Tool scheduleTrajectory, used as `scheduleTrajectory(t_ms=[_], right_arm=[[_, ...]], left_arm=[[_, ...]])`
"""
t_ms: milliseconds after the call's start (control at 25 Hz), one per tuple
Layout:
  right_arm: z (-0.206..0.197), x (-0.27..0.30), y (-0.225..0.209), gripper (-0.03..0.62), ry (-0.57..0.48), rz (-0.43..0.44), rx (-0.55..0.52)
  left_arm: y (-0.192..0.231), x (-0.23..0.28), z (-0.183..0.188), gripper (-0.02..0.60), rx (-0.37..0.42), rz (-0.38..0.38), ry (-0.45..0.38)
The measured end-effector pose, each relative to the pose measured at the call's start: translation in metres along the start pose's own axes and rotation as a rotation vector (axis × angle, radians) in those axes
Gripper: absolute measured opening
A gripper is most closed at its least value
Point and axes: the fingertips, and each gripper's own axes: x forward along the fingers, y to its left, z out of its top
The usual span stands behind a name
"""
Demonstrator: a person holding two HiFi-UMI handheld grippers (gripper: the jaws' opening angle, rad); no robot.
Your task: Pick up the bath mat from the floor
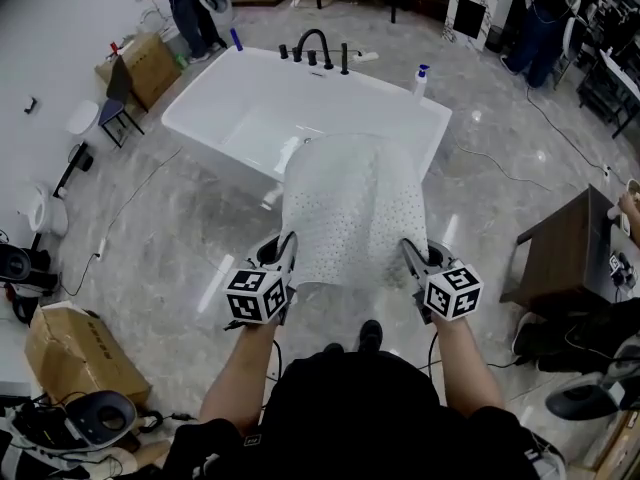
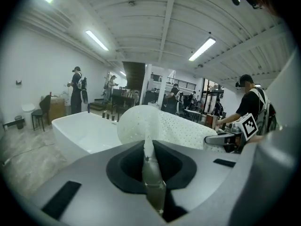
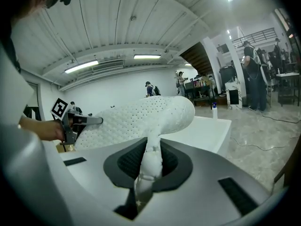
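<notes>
The white perforated bath mat (image 1: 352, 211) hangs off the floor between my two grippers, bulging upward and away from me in the head view. My left gripper (image 1: 289, 247) is shut on the mat's near left corner, and my right gripper (image 1: 409, 251) is shut on its near right corner. In the left gripper view the mat (image 2: 160, 126) rises out of the closed jaws as a thin pinched edge, with the right gripper (image 2: 225, 138) across from it. In the right gripper view the mat (image 3: 141, 119) billows up from the jaws, and the left gripper (image 3: 80, 121) shows at the left.
A white bathtub (image 1: 220, 103) with black taps (image 1: 313, 48) stands just beyond the mat. A dark wooden table (image 1: 560, 258) is at the right, cardboard boxes (image 1: 70, 353) and gear at the left. Cables run over the marble floor (image 1: 160, 248). People stand at the back.
</notes>
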Motion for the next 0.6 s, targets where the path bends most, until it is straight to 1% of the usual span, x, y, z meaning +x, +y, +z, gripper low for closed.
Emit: scheduleTrajectory(t_ms=[200, 280, 520, 600], right_arm=[[0.016, 0.006, -0.020, 0.040, 0.007, 0.028, 0.005], [0.024, 0.010, -0.022, 0.040, 0.009, 0.034, -0.001], [0.049, 0.023, -0.022, 0.040, -0.008, 0.041, -0.023], [0.057, 0.027, -0.018, 0.041, -0.019, 0.040, -0.024]], left_arm=[[-0.015, 0.013, 0.016, 0.041, -0.003, 0.015, -0.035], [-0.014, 0.013, 0.019, 0.041, -0.011, 0.019, -0.047], [0.011, 0.015, 0.023, 0.041, -0.034, 0.036, -0.042], [0.018, 0.016, 0.033, 0.041, -0.019, 0.029, -0.048]])
